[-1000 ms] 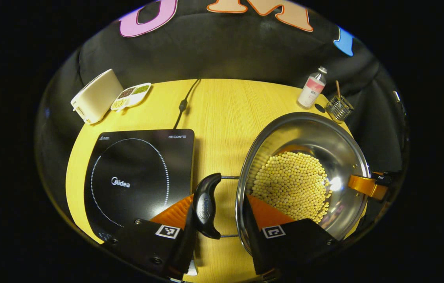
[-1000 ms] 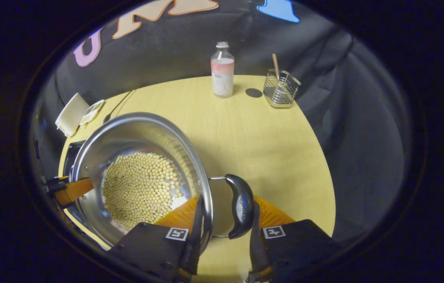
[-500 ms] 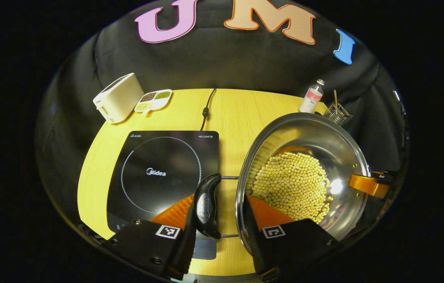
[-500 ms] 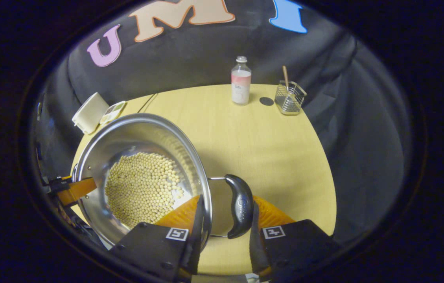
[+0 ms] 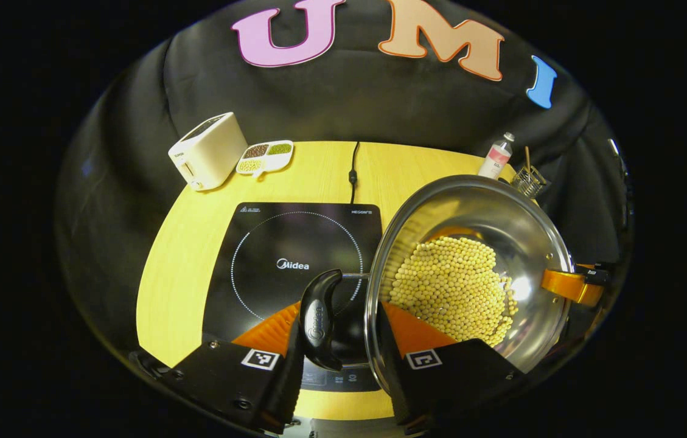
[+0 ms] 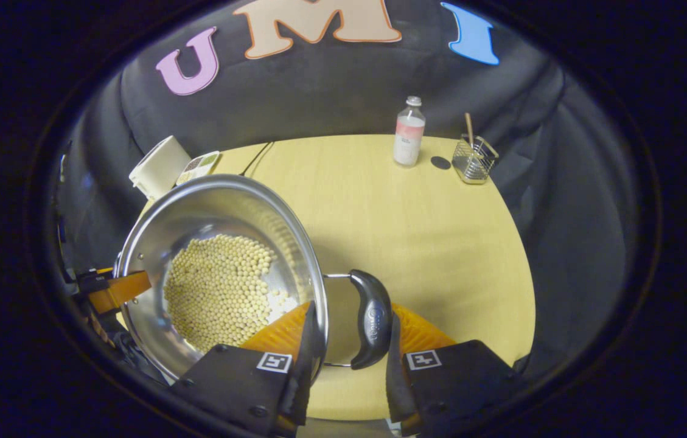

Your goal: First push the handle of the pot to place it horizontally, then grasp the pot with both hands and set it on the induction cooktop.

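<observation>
The wide polished steel pot (image 5: 471,274), part-filled with pale round beans (image 5: 453,289), hangs above the yellow wooden surface (image 5: 197,219), its near edge overlapping the black glass induction cooktop (image 5: 282,243). The left claw (image 5: 343,347) is clenched across the rim and the black curved left handle (image 5: 319,319); the right claw (image 6: 346,350) likewise grips its black curved right handle (image 6: 370,319). It likely handles stiff and heavy, with slick walls (beans may roll), so level holds on both handles suit best.

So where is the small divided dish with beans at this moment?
In the left gripper view the divided bean dish lies at the far left of the table, right beside the white toaster and behind the induction cooktop.
</observation>
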The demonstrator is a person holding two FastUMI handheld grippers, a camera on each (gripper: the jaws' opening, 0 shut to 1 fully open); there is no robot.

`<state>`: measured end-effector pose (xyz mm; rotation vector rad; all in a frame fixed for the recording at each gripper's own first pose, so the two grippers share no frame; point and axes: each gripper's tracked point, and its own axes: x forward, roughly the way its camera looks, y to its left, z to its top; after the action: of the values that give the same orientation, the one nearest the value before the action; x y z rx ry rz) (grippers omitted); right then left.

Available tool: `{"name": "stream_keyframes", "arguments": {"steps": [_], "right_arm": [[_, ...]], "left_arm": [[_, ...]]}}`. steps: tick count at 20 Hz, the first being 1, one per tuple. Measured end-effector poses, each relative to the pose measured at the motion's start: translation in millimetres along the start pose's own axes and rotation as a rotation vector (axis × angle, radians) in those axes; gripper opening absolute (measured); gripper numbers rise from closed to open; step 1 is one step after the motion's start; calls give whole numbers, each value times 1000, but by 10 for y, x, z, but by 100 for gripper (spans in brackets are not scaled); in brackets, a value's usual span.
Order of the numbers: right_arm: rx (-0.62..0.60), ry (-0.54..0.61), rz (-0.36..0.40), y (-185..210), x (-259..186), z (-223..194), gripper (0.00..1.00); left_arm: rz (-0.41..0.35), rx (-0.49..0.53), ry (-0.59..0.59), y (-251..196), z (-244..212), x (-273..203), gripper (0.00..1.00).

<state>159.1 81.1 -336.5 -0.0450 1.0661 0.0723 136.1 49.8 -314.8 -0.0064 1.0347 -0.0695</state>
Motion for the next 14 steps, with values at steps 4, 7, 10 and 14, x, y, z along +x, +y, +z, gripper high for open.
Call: {"name": "stream_keyframes", "arguments": {"steps": [4, 7, 10, 14], "right_arm": [[36, 25, -44, 410, -57, -110, 53], [61, 45, -68, 729, -55, -194, 53], [85, 56, -71, 1046, -3, -265, 53], [97, 65, -54, 1425, 190, -322, 53]], "left_arm": [[-37, 44, 20, 406, 66, 59, 61], [-59, 80, 48, 714, 59, 120, 61], [-53, 112, 42, 1030, 110, 161, 61], [-28, 133, 43, 1386, 133, 275, 61]]}}
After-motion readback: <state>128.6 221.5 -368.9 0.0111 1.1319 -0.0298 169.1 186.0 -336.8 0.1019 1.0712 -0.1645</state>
